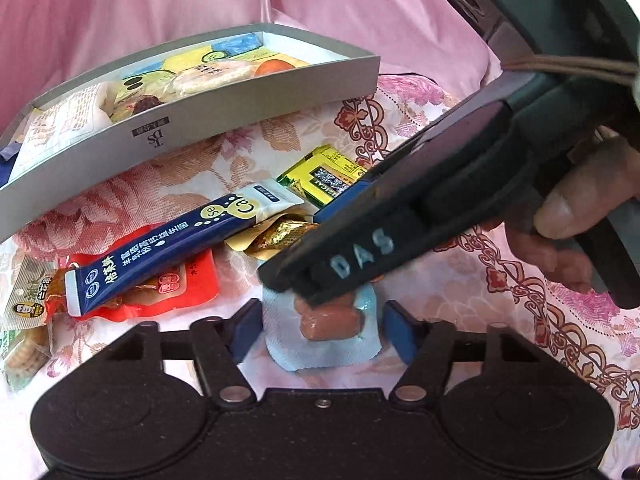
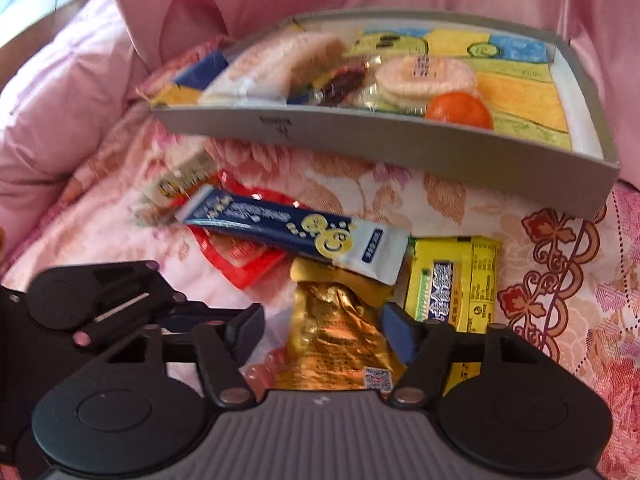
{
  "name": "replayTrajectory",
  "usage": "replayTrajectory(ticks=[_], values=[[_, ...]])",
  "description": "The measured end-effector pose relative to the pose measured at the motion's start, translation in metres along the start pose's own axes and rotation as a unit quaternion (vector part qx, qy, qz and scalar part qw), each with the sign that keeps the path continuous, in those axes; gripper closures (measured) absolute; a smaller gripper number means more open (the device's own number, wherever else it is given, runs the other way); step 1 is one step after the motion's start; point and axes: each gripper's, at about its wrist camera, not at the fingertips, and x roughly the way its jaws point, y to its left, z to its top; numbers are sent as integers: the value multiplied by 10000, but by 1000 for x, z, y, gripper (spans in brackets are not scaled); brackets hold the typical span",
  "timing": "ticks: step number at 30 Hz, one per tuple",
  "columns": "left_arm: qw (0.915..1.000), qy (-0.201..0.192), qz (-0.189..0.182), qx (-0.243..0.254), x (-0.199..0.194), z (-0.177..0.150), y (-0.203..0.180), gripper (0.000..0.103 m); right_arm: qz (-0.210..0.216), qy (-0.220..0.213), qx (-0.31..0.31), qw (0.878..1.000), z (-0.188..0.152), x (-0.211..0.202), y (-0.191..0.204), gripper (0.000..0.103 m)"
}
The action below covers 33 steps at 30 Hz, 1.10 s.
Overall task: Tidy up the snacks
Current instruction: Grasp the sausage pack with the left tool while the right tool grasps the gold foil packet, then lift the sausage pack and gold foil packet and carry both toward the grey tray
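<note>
Left gripper (image 1: 322, 326): fingers stood apart, one on each side of a light blue sausage packet (image 1: 324, 330) that lay flat on the flowered cloth (image 1: 460, 280); whether the pads touched the packet could not be told.
Right gripper (image 2: 324, 330): fingers apart, straddling a gold foil packet (image 2: 336, 340) without closing on it. In the left wrist view its black body crossed above the sausage packet, a hand (image 1: 568, 216) gripping its handle.
Gold foil packet: lay on the cloth, its upper end tucked under the navy and white stick sachet (image 2: 296, 232).
Stick sachet: lay slantwise across a red packet (image 2: 244, 260), near the grey box.
Yellow packet (image 2: 456, 280): flat on the cloth just beside the gold one, touching the right finger's outer side as far as could be seen.
Grey box (image 2: 400, 144): shallow and open, sitting farther back on the cloth; it held round rice crackers (image 2: 424, 76), a white-wrapped snack (image 2: 272, 68), a dark wrapped sweet (image 2: 344, 80) and an orange (image 2: 460, 112).
Other snacks: a beige packet (image 2: 180, 184) lay beyond the red packet; a biscuit pack (image 1: 24, 348) sat at the left edge of the left wrist view.
Backdrop: pink quilt (image 2: 60, 100) bunched behind and beside the box.
</note>
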Motion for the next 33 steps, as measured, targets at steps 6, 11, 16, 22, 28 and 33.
replayTrajectory(ticks=[6,11,16,22,28,33], values=[[9999,70,-137,-70,-6,-2,5,43,37,90,182,9998,-2,-2,-6,49],[9996,163,-240,20,-19,-13,8,43,176,130,369,9991,-5,-10,-8,49],[9994,256,-216,23,-37,-27,15,44,440,23,938,9946,-14,-21,-17,50],[9988,440,-63,-223,-62,-50,32,50,132,-115,720,9972,-30,-40,-4,50],[9974,399,31,-607,-77,-62,46,49,-326,-179,304,9988,-58,-46,25,50],[9988,219,36,-426,-77,-56,43,35,-819,-274,36,9963,-83,-53,47,49]])
